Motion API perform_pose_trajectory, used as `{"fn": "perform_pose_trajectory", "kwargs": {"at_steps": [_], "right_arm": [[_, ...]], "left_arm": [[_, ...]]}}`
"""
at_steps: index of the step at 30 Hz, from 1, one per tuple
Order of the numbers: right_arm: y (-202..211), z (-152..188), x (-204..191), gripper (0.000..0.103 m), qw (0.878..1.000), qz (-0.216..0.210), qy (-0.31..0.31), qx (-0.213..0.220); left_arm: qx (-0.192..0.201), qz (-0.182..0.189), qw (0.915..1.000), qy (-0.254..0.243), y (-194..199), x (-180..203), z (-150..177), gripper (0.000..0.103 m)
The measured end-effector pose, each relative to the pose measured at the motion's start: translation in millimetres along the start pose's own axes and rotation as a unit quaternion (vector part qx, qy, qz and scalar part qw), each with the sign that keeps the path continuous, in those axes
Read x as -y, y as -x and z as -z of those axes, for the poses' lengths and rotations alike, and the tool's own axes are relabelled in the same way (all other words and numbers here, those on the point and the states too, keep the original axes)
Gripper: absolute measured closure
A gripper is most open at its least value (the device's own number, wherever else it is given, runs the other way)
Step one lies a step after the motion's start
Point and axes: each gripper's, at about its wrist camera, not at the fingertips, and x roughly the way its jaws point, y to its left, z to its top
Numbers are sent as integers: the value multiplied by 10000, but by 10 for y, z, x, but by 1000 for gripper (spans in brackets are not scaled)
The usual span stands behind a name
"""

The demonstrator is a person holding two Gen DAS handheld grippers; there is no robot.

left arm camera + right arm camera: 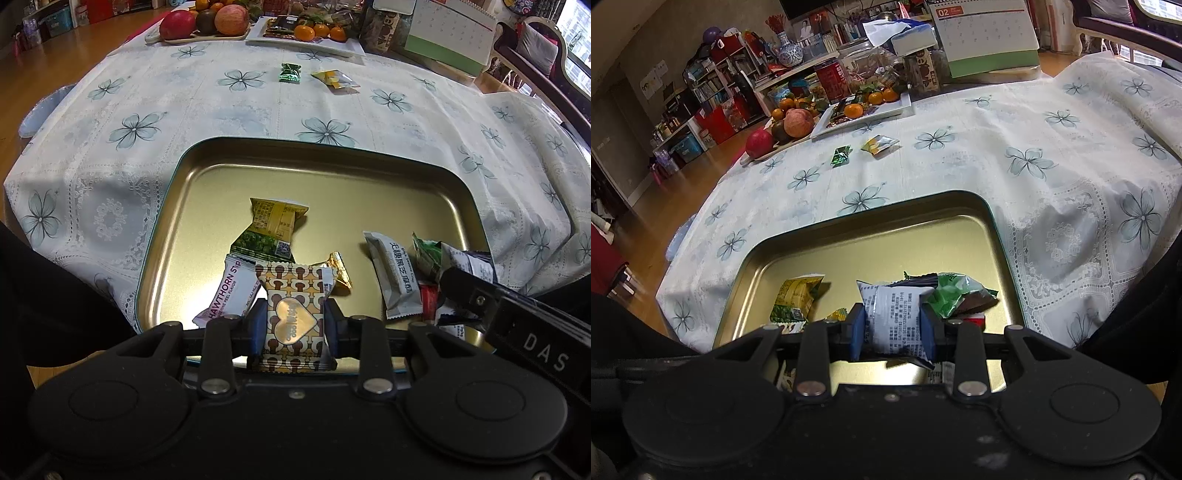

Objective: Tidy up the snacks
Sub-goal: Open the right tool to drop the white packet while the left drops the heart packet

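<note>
Snacks lie in a gold metal tray (177,206) on the flower-print tabletop (110,155): a white bar marked "HAWTHORN" (225,295), a grey packet with Chinese writing (395,280), and a yellow-green packet (273,229). The left claw (294,325) is clenched on a brown-patterned packet with a gold heart (293,314). The right claw (894,332) grips a white packet with small print (894,317), and two small sweets (291,72) rest far off on the cloth.

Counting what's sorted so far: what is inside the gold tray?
Inside the gold tray: a yellow-green packet, a Hawthorn strip, a grey bar, and green packets. Wrappers beneath the held packets stay hidden.
</note>
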Motion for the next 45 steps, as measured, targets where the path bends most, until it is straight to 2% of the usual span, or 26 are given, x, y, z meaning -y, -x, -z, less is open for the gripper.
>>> {"fn": "perform_pose_trajectory", "kwargs": {"at_steps": [13, 17, 27, 37, 45], "right_arm": [[-26, 4, -4, 70, 9999, -23, 75, -129], [-30, 8, -18, 70, 9998, -45, 128, -147], [-57, 21, -47, 69, 9993, -112, 234, -266], [-53, 21, -50, 68, 9992, -157, 227, -283], [-56, 25, -58, 68, 9994, -114, 205, -270]], "left_arm": [[-1, -11, 9999, 116, 9, -37, -19, 62], [-66, 143, 9998, 125, 7, -37, -26, 61], [275, -106, 9995, -94, 85, 56, 3, 60], [298, -182, 9993, 101, 80, -8, -21, 60], [322, -249, 9991, 63, 85, 9, -18, 60]]}}
